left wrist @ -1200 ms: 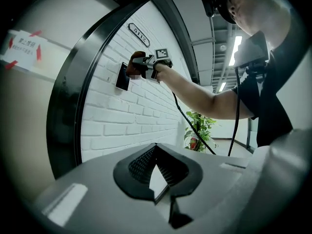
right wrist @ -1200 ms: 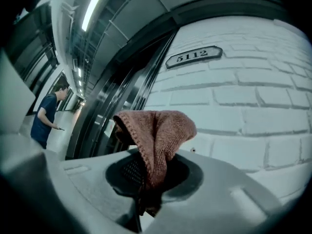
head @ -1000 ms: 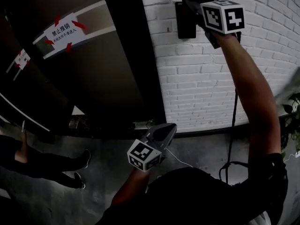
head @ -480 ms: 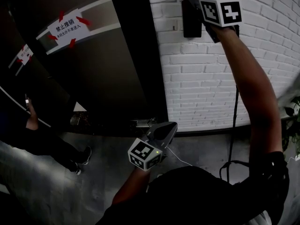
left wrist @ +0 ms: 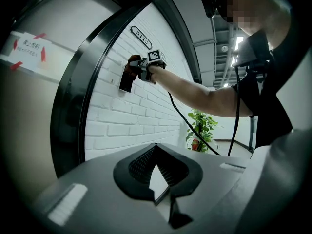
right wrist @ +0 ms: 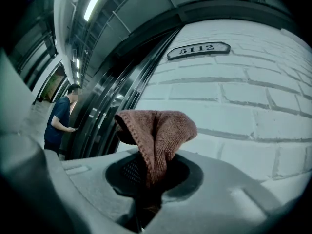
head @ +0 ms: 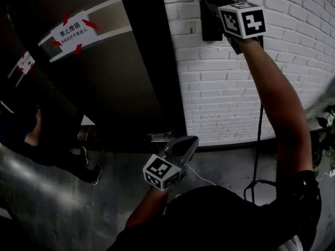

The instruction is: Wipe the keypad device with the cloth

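While upright on wall [head: 235, 88], keypad device [head: 208, 24] by right gripper [head: 215, 3] clenching cloth [right wrist: 161, 128]; left gripper [head: 191, 139] closed.

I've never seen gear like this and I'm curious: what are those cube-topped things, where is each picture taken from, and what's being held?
A person holds a two-jaw tool in each hand. The head view looks down from a camera on their head; each other view rides on one tool. The right hand-held gripper is raised to a dark keypad device on the white brick wall, with its jaws shut on a reddish-brown cloth. The left hand-held gripper hangs low, shut and empty. The marked cubes belong to the grippers.
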`<state>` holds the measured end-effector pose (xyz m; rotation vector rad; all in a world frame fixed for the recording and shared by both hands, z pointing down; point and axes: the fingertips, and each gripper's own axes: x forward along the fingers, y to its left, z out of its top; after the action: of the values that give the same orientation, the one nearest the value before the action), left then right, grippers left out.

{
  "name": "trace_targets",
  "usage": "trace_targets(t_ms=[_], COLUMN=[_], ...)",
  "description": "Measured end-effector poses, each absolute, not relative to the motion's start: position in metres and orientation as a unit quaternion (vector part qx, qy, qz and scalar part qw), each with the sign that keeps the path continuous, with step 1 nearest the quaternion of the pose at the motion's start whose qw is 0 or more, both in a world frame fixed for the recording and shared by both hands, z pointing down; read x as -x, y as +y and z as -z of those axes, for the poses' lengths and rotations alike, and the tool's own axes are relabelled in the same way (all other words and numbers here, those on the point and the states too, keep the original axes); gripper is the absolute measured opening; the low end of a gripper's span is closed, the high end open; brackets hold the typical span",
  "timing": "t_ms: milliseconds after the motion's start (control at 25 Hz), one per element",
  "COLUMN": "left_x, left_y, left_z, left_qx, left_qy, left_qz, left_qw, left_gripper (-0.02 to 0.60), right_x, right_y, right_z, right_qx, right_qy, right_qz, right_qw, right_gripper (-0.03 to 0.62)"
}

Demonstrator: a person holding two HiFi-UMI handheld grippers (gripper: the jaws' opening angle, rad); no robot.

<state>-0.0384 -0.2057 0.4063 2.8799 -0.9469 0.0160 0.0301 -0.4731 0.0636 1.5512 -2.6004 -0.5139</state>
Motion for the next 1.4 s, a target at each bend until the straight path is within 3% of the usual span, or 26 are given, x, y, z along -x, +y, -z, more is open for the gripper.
trace_targets(t_ms=[1400], left_x=[0.03], left_y=[-0.196], left_z=[-0.411], left_qx=[-0.954], left_qy=[-0.294], left_qz=[-0.02], left_qw=[0.063], left_gripper=[0.017], right_x=[-0.036], right_y=[-0.475], right_z=[-0.183], right_qx=[-0.489], right_qy=[-0.863], right_qz=[0.096], right_qw=[0.077], right_gripper=[0.046])
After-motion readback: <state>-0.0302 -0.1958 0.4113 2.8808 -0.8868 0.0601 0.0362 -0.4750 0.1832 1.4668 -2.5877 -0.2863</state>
